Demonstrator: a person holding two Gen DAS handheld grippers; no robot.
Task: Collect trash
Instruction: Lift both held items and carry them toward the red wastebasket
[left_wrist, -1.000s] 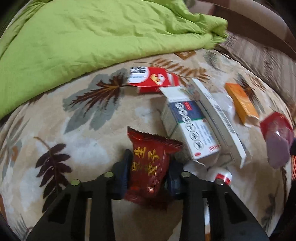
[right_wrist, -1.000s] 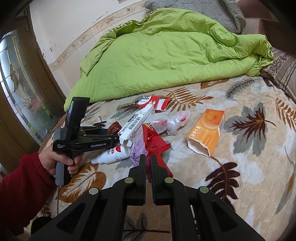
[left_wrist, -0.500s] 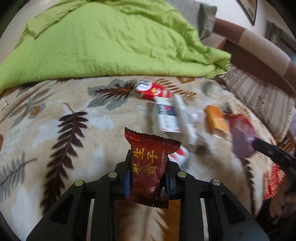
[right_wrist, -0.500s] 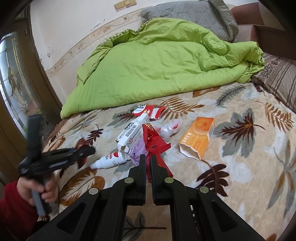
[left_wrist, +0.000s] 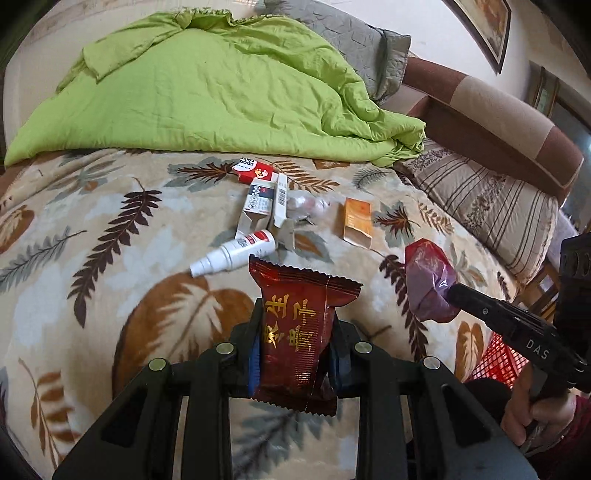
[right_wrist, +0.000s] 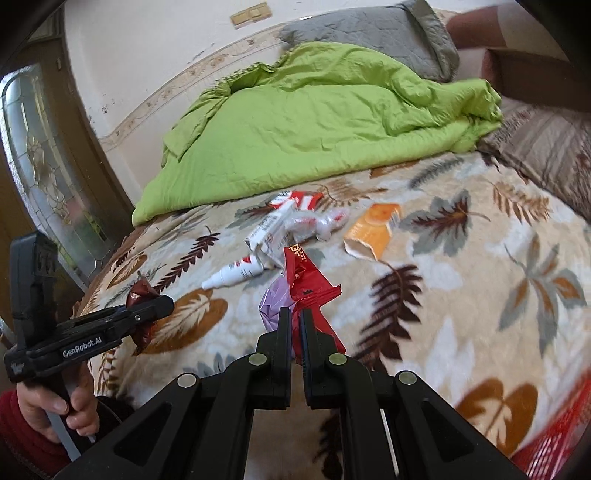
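Both your grippers are clamped: left gripper (left_wrist: 295, 354) on the dark red snack packet (left_wrist: 295, 332), right gripper (right_wrist: 293, 328) on a red-and-purple wrapper (right_wrist: 306, 284), held above the leaf-print blanket (left_wrist: 110, 280). Orange box (left_wrist: 357, 220), spray bottle (left_wrist: 234, 257) lie there.

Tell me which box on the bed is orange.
The orange box, lying apart at the right of the pile; the others are white or red.

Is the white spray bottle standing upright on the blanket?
No, the white spray bottle lies on its side on the leaf-print blanket.
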